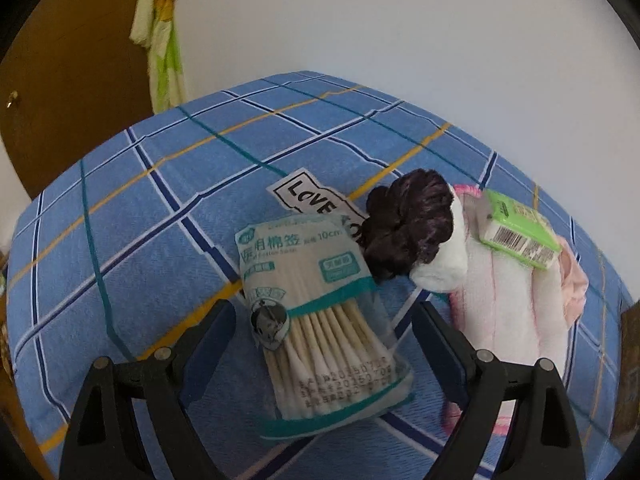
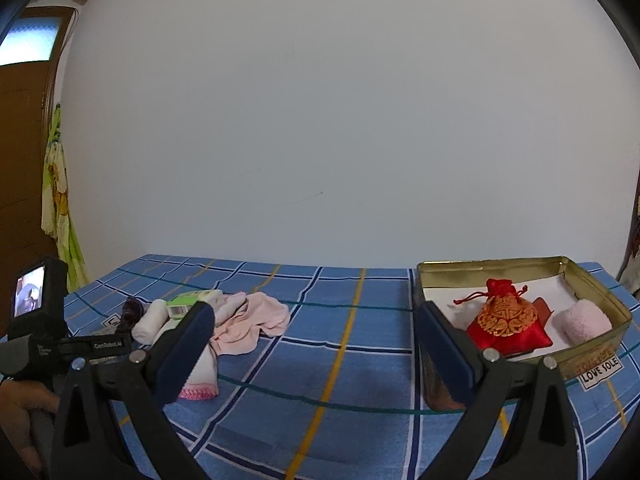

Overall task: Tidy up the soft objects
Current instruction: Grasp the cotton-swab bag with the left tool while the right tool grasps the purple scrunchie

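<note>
Around swab pack [image 1: 320,316], wide-open left tongs [image 1: 324,320]

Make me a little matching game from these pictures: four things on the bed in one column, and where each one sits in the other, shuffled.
Things:
1. red pouch
2. green packet
3. cotton swab bag
4. dark hair scrunchie

Places:
A. on top of the folded white towel
B. between the fingers of the open left hand-held gripper
C. inside the gold tin
D. against the white roll

Pairs: 1-C, 2-A, 3-B, 4-D
</note>
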### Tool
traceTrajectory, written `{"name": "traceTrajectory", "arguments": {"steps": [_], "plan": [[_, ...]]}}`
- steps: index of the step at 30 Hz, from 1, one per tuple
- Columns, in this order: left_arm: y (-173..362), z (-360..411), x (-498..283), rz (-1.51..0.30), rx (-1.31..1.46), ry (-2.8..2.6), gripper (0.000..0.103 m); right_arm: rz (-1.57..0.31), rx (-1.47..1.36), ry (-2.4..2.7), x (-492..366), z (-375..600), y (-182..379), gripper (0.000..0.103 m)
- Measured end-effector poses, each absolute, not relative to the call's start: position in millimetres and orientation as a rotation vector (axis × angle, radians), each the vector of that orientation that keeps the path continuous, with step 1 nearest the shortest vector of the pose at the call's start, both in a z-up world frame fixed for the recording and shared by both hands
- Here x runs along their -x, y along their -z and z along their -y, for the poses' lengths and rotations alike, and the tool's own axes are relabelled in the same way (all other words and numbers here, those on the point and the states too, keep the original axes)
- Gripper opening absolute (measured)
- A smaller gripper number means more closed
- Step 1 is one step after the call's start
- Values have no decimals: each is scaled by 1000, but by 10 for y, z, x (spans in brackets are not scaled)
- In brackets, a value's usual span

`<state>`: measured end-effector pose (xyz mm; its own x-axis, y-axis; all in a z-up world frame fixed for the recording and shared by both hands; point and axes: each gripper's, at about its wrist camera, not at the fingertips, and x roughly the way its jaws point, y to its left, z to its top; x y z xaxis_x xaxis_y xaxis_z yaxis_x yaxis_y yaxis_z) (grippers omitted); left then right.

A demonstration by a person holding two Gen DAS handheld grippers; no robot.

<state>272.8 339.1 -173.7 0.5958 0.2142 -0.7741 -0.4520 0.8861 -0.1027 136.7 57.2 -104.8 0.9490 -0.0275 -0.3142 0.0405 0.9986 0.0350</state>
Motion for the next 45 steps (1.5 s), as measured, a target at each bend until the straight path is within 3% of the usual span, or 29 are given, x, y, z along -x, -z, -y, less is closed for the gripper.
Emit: {"name": "traceTrajectory", "arguments": {"steps": [14, 17, 18, 20, 22, 24, 33, 38, 45], "plan": [[1767, -3884, -2620, -926, 146, -173, 90, -394, -45, -31, -1437, -594, 1095, 102], [1747, -3924, -2563, -913, 131, -155, 74, -404, 9, -65, -1468, -728, 1083, 102], [1738, -3945, -2543, -906, 133, -151, 63, -404, 26, -73, -1477, -772, 1075, 102], [1726, -3992, -2516, -896, 145, -134, 59, -403, 62, -90, -1508, -910, 1058, 99], [1713, -4043, -2488, -886, 162, -104, 48, -413, 82, -117, -1558, -1066, 1048, 87], [1701, -4109, -2459, -871, 213, -71, 44, -445, 90, -162, -1666, -1231, 1048, 75], [1390, -4225, -2250, -627, 262, -90, 43, -601, 36, -293, -2357, -1934, 1202, 59], [1260, -4364, -2166, -514, 295, -140, 43, -696, 57, -334, -2702, -2372, 1410, 55], [1277, -4403, -2177, -502, 325, -147, 43, -798, 172, -296, -3062, -2807, 1745, 49]]}}
